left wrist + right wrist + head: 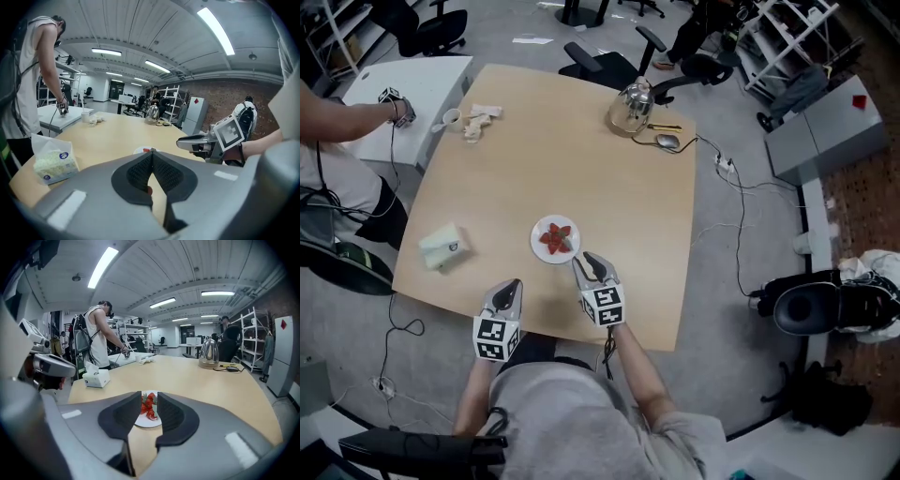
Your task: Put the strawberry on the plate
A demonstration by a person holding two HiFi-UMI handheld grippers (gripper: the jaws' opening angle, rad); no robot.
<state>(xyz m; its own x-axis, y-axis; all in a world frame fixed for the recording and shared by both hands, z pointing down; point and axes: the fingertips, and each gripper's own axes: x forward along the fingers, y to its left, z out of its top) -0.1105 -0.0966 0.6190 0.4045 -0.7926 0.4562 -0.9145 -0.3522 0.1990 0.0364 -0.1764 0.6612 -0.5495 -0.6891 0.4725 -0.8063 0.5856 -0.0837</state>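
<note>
Several red strawberries [557, 238] lie on a small white plate [539, 247] near the front middle of the wooden table [581, 169]. My right gripper [589, 263] hangs just right of and nearer than the plate, its jaws open with nothing between them. In the right gripper view the strawberries [149, 408] and the plate [149, 423] show through the gap of that gripper [149, 397]. My left gripper [514, 285] hovers near the front edge, left of the plate, empty. Its jaws [151, 157] meet, shut, with the plate [138, 151] just beyond.
A tissue pack [442, 247] lies at the table's left edge. A metal kettle [631, 108], a mouse [667, 141] and a cable sit at the far right corner. A cup [450, 119] and a crumpled tissue [480, 120] are at the far left. A person's arm [347, 117] reaches over a white side table [422, 75].
</note>
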